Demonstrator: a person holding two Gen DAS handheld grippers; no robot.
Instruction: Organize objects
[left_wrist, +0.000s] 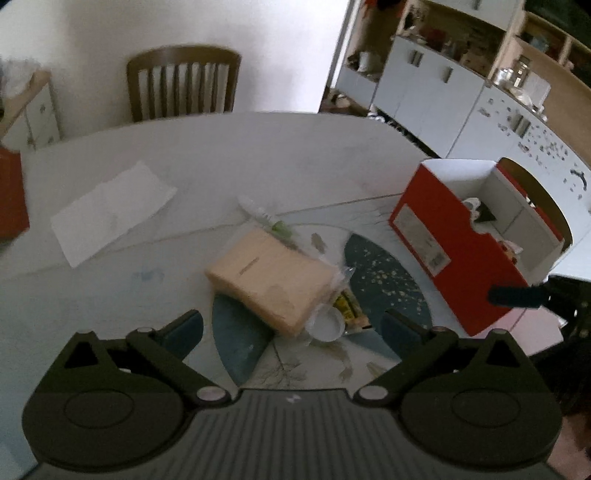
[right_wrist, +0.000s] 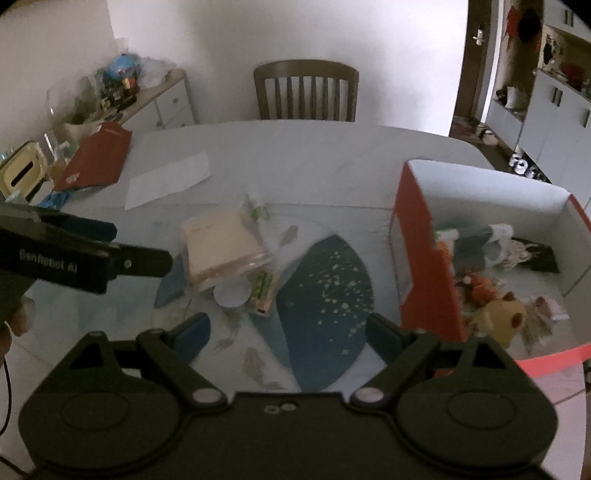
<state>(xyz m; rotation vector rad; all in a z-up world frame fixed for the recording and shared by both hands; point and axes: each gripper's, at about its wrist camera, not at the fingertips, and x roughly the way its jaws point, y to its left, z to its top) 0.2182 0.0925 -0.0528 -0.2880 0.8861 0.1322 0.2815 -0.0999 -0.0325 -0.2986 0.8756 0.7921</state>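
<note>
Both tools stand wide and hold nothing: the left tool (left_wrist: 291, 325) and right tool (right_wrist: 288, 328) hover over the tabletop (left_wrist: 221, 147). A tan packet (left_wrist: 269, 277) lies left of the red box (left_wrist: 454, 251), with a white cup (left_wrist: 327, 325) touching the packet's near corner.
</note>
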